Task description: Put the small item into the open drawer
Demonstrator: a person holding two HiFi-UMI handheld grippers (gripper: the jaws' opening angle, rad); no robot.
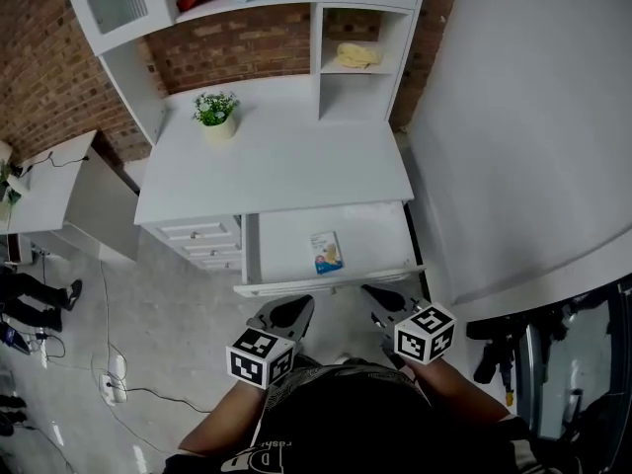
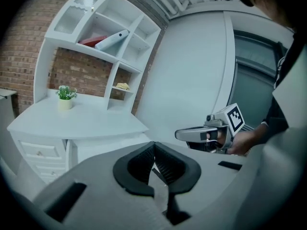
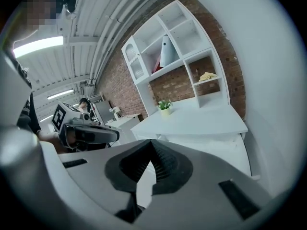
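left tool (image 2: 153, 144) and right tool (image 3: 151, 143), jaws together, hold nothing before the drawer (image 1: 281, 245).

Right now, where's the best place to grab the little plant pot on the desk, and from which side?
Probably the pot itself, below the leaves, coming level from the front: it stands upright on the desk with bare space before it, and leaves crowd its top.

Head view overhead; both gripper views low, near, facing open drawer (image 1: 286, 240).
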